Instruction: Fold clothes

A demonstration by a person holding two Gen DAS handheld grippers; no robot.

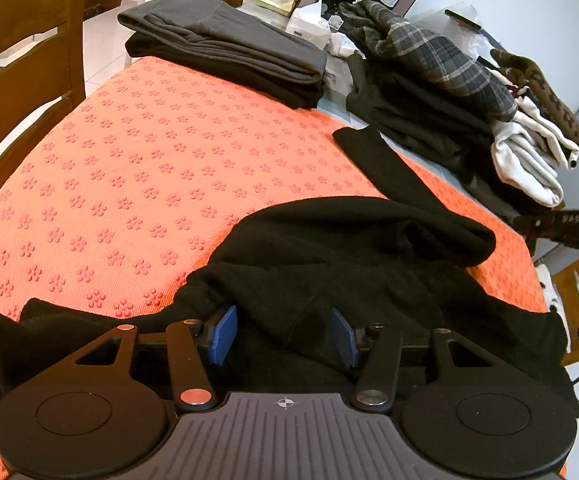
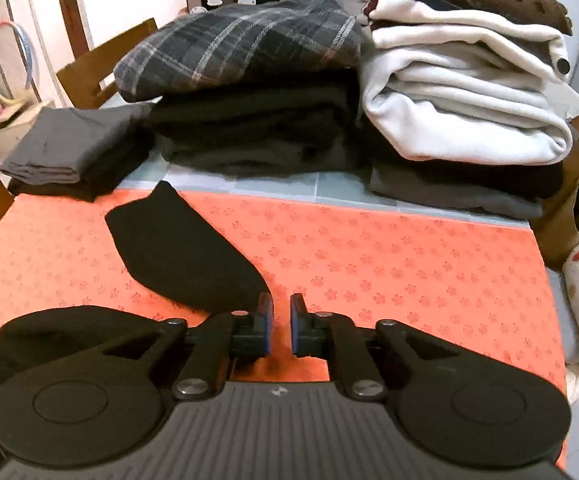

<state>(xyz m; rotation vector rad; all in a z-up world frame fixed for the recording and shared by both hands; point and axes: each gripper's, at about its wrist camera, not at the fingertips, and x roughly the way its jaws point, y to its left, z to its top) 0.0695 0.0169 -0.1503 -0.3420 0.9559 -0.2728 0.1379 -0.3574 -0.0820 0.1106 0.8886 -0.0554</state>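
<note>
A black garment (image 1: 349, 264) lies crumpled on the orange flower-print mat (image 1: 137, 168) at the near right, one sleeve (image 1: 377, 164) stretched toward the far piles. My left gripper (image 1: 285, 334) is open with its blue pads over the garment's near folds, cloth lying between the jaws. In the right wrist view the sleeve (image 2: 181, 252) lies on the mat (image 2: 389, 264) just left of my right gripper (image 2: 281, 328), whose jaws stand a narrow gap apart with nothing between them.
Folded grey and black trousers (image 1: 229, 48) lie at the mat's far edge. Piles of folded clothes, plaid (image 2: 241, 44), black (image 2: 257, 132) and white (image 2: 461, 108), stand on the table behind. Wooden chairs (image 1: 29, 40) stand at the left.
</note>
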